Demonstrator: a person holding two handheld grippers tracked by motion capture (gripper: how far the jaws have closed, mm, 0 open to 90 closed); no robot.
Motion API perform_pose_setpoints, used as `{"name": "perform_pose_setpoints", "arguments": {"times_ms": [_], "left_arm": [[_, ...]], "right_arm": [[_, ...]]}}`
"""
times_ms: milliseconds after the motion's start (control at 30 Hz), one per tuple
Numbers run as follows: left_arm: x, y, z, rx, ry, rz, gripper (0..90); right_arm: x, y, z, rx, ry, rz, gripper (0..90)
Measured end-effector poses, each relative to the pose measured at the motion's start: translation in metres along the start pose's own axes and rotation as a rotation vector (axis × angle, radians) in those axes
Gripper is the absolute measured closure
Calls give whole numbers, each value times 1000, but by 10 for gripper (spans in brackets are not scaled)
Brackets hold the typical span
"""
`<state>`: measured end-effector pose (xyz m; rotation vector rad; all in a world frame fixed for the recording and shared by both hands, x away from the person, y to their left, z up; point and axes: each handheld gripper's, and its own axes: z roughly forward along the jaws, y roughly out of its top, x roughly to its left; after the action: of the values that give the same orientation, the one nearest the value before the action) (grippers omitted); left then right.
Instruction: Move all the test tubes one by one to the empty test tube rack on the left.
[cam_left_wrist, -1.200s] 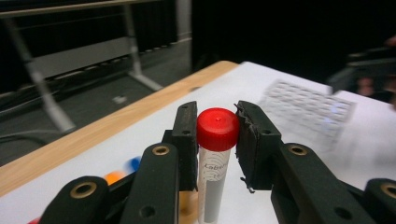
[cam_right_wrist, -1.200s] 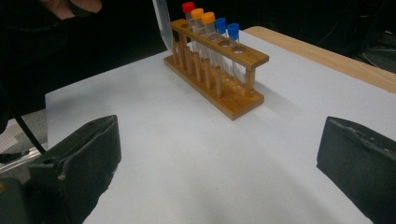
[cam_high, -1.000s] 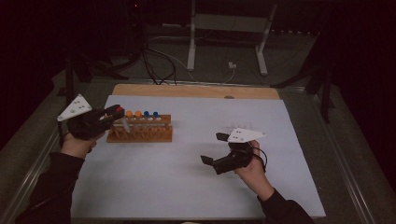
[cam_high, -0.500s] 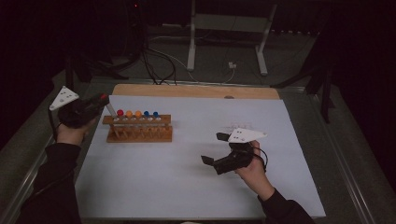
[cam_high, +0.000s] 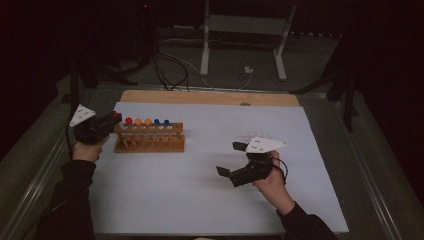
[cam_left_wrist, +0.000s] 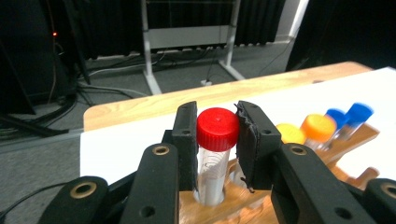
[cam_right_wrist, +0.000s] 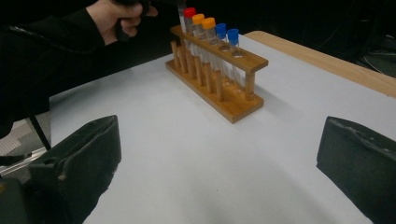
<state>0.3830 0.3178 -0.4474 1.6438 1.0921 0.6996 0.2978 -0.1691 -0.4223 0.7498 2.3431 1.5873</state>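
Left gripper (cam_left_wrist: 217, 135): jaws stand on either side of the red-capped tube (cam_left_wrist: 215, 140), just beside the cap, a thin gap showing on each side; whether they press it I cannot tell. Tube sits upright in the end hole of the wooden rack (cam_high: 150, 142), at the rack's left end in the high view. Faint graduation marks on the tube wall, not legible. Next along the rack: two orange-capped tubes (cam_right_wrist: 203, 25), then two blue-capped tubes (cam_right_wrist: 227, 33). Right gripper (cam_right_wrist: 219, 163): jaws spread wide, nothing between them, held over the white table sheet (cam_high: 200, 190), well apart from the rack
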Motion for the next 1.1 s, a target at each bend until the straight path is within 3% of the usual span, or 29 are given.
{"name": "perform_pose_setpoints", "arguments": {"times_ms": [267, 400, 500, 667, 767, 1100], "left_arm": [[-1, -9, 4, 27, 6, 2, 713], [0, -8, 3, 49, -14, -14, 699], [-1, -3, -5, 47, -35, -7, 514], [-10, 2, -31, 9, -113, -7, 291], [-23, 2, -40, 19, -181, 1, 179], [-69, -9, -51, 26, -425, 39, 20]], "right_arm": [[0, 0, 0, 4, 6, 4, 0], [0, 0, 1, 7, 8, 4, 0], [0, 0, 0, 6, 8, 4, 0], [-2, -1, -3, 4, -5, 10, 0], [-3, -3, -4, 3, -8, 14, 0], [-4, -11, -6, 20, -19, 22, 0]]}}
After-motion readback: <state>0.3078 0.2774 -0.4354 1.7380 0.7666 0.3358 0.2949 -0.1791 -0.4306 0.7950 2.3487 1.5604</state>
